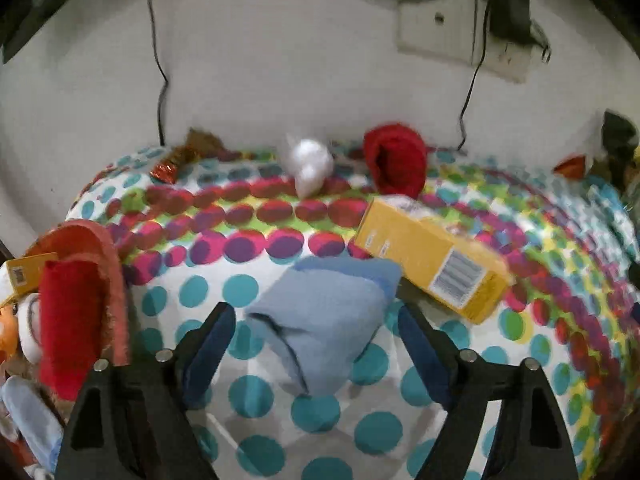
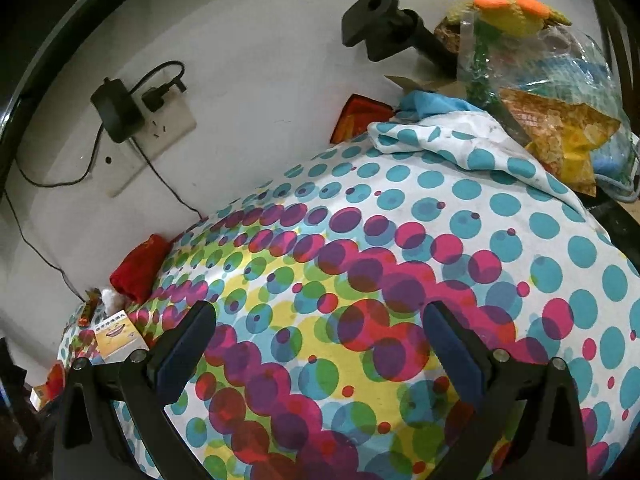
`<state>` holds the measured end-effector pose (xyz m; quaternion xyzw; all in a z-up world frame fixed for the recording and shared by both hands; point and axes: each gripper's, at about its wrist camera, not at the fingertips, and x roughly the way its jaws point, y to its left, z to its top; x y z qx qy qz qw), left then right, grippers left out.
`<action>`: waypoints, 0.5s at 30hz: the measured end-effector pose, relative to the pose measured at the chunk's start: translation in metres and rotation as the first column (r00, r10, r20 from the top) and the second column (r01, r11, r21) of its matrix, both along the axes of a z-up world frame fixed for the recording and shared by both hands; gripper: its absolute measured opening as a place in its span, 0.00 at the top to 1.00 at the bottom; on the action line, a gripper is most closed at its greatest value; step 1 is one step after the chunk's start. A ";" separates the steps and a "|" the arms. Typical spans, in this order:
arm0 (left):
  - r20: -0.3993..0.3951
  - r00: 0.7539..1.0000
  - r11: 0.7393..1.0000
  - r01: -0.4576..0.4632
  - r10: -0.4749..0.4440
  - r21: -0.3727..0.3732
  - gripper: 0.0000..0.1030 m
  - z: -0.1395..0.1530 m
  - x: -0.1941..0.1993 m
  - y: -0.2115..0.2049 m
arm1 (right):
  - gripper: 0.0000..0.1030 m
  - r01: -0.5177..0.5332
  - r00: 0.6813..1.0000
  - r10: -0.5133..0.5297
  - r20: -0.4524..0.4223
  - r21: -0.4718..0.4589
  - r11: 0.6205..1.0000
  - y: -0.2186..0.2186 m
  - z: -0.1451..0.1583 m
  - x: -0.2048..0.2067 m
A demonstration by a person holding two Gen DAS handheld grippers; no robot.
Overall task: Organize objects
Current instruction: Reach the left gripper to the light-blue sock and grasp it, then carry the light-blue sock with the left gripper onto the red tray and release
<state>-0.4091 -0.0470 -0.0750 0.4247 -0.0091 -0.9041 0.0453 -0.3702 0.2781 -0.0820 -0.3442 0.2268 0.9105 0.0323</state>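
In the left wrist view my left gripper (image 1: 316,316) is open, and a folded light blue cloth (image 1: 324,320) lies on the dotted bedsheet (image 1: 256,396) between its fingers. A yellow box (image 1: 432,264) lies just right of the cloth. A red cloth (image 1: 396,164), a white wad (image 1: 310,164) and a shiny wrapper (image 1: 168,168) lie near the wall. In the right wrist view my right gripper (image 2: 320,324) is open and empty over the dotted sheet (image 2: 400,240). The red cloth (image 2: 138,266) and the yellow box (image 2: 118,334) show at far left.
An orange basket (image 1: 104,264) at left holds a red cloth (image 1: 70,320), a small yellow box (image 1: 24,276) and toys. Wall sockets with a charger and cables (image 2: 120,110) are behind. A pile of bags and a knitted toy (image 2: 536,80) sits at the bed's right end.
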 end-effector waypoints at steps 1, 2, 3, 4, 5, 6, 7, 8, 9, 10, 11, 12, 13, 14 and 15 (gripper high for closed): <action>0.035 0.999 1.000 0.001 -0.001 -0.004 0.31 -0.006 -0.006 0.001 | 0.00 -0.004 1.000 0.004 -0.003 0.003 1.000 -0.001 0.001 0.000; 0.014 1.000 1.000 0.000 0.000 0.019 0.39 -0.003 -0.006 0.001 | 0.00 -0.010 1.000 0.010 -0.008 0.004 1.000 -0.002 0.001 0.000; 0.010 1.000 1.000 -0.014 0.014 0.009 0.63 -0.003 -0.008 0.000 | 0.00 -0.014 1.000 0.014 -0.011 0.005 1.000 -0.003 0.002 0.000; 0.010 1.000 1.000 -0.026 0.026 0.001 0.65 -0.004 -0.010 0.001 | 0.00 -0.016 1.000 0.016 -0.013 0.006 1.000 -0.003 0.002 0.000; 0.010 1.000 1.000 -0.026 0.026 0.004 0.67 -0.004 -0.009 0.001 | 0.00 -0.017 1.000 0.017 -0.012 0.007 1.000 -0.003 0.002 0.000; 0.005 1.000 1.000 -0.023 0.023 0.009 0.72 -0.003 -0.008 0.002 | 0.00 -0.018 1.000 0.018 -0.011 0.007 1.000 -0.003 0.002 0.000; 0.000 1.000 1.000 -0.025 0.025 0.006 0.75 -0.003 -0.007 0.004 | 0.00 -0.018 1.000 0.019 -0.011 0.008 1.000 -0.003 0.002 0.000; 0.001 1.000 1.000 -0.026 0.026 0.005 0.75 -0.002 -0.006 0.005 | 0.00 -0.018 1.000 0.018 -0.012 0.008 1.000 -0.004 0.002 0.000; 0.002 0.999 0.999 -0.033 0.033 0.005 0.76 -0.001 -0.005 0.006 | 0.00 -0.018 1.000 0.018 -0.011 0.008 1.000 -0.004 0.002 0.000; 0.006 0.999 0.999 -0.039 0.039 0.009 0.76 0.000 -0.003 0.007 | 0.00 -0.018 1.000 0.018 -0.011 0.007 1.000 -0.004 0.003 0.000; 0.005 0.999 0.999 -0.040 0.040 0.006 0.76 0.002 -0.001 0.009 | 0.00 -0.016 1.000 0.016 -0.011 0.008 1.000 -0.004 0.003 0.000; 0.002 0.999 0.999 -0.037 0.037 -0.003 0.76 0.004 0.001 0.012 | 0.00 -0.017 1.000 0.017 -0.011 0.008 1.000 -0.004 0.003 0.000; -0.005 1.000 0.999 -0.030 0.030 -0.015 0.76 0.007 0.004 0.016 | 0.00 -0.016 1.000 0.016 -0.011 0.009 1.000 -0.004 0.003 0.000; -0.007 1.000 0.999 -0.027 0.027 -0.019 0.76 0.010 0.006 0.018 | 0.00 -0.017 1.000 0.017 -0.010 0.010 1.000 -0.004 0.003 0.000; -0.013 1.000 0.999 -0.024 0.024 -0.021 0.76 0.014 0.009 0.021 | 0.00 -0.018 1.000 0.018 -0.009 0.009 1.000 -0.004 0.003 0.000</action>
